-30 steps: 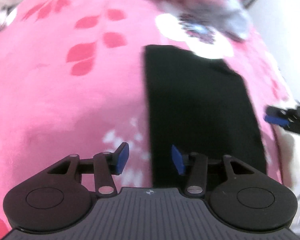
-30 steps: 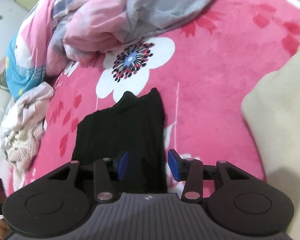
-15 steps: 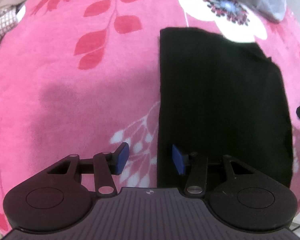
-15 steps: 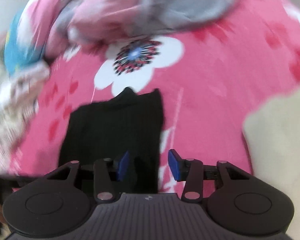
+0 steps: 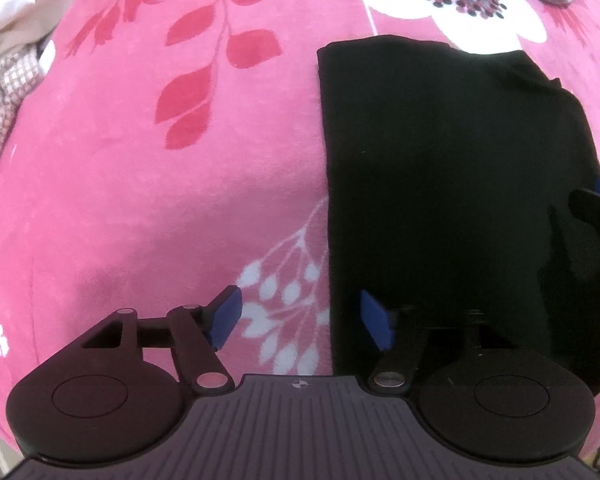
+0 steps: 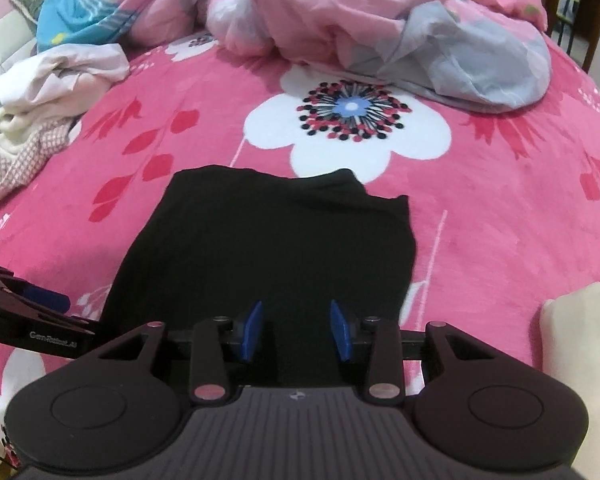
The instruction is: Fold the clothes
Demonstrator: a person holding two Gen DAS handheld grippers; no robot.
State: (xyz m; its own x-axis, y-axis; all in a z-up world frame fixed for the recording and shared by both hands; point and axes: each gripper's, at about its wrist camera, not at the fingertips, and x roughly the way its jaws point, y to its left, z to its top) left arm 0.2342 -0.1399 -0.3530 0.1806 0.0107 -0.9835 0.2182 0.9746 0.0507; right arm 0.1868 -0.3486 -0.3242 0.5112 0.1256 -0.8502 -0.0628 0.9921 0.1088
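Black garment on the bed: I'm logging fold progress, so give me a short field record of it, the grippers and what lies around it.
garment: black garment, lying flat in a rough rectangle
surface: pink floral blanket
left gripper: jaws opening, straddling the garment's left edge, gripping nothing
right gripper: jaws closing over the garment's near edge, pads not visibly pressing it
beyond the garment: crumpled pink and grey bedding
at the right edge: cream fabric
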